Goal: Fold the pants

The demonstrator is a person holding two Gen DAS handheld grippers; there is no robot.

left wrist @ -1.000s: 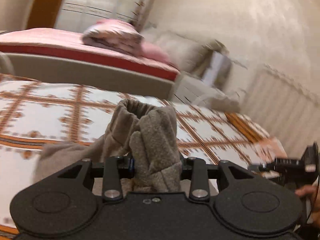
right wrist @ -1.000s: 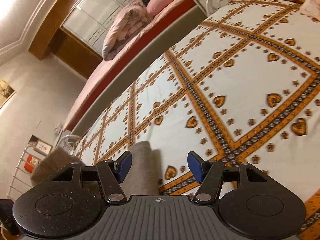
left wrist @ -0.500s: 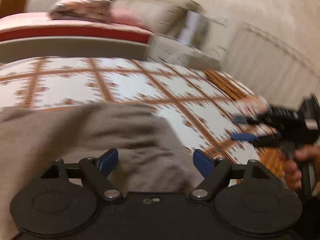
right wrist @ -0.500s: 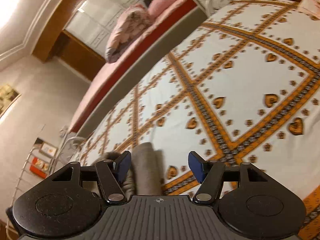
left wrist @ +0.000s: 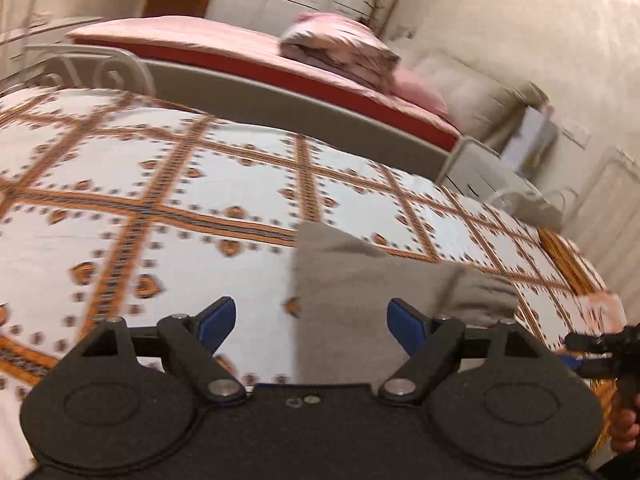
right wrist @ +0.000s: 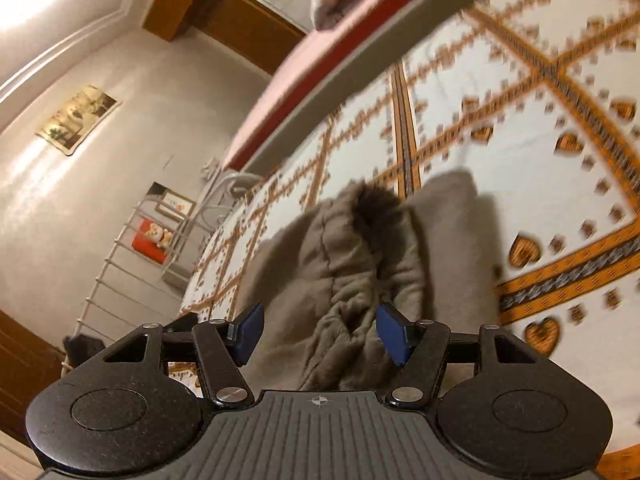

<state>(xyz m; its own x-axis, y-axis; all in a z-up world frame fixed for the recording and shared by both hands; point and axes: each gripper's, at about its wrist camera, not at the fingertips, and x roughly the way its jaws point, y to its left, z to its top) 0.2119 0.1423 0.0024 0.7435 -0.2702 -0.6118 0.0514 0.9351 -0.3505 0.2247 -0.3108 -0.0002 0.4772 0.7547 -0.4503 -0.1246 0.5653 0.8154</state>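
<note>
Bedroom surroundings frame the work: a bed [left wrist: 120, 184] with a white cover patterned in orange bands and hearts carries the job, with a second, pink-covered bed [left wrist: 224, 48] beyond its far edge. We find the grey pants [left wrist: 360, 280] lying on the cover toward the bed's near edge, partly flat and partly bunched. Our left gripper [left wrist: 308, 322] has its jaws spread and grasping nothing; they have just been opening, and the flat panel of cloth lies on the cover below the gap, touching neither blue pad. Our right gripper [right wrist: 320, 330] also stands released, its pads either side of a crumpled, rolled-up end of the pants [right wrist: 360, 264] without pressing on it. At the right edge of the left wrist view we see the other gripper and the person's hand [left wrist: 624, 428] holding it. We judge that one fold has been laid down and let go, and that the step in hand is picking a fresh hold. The next move calls for closing the right pads on the bunched end, taking a matching edge with the left, and drawing the cloth out smooth before folding it over.
</note>
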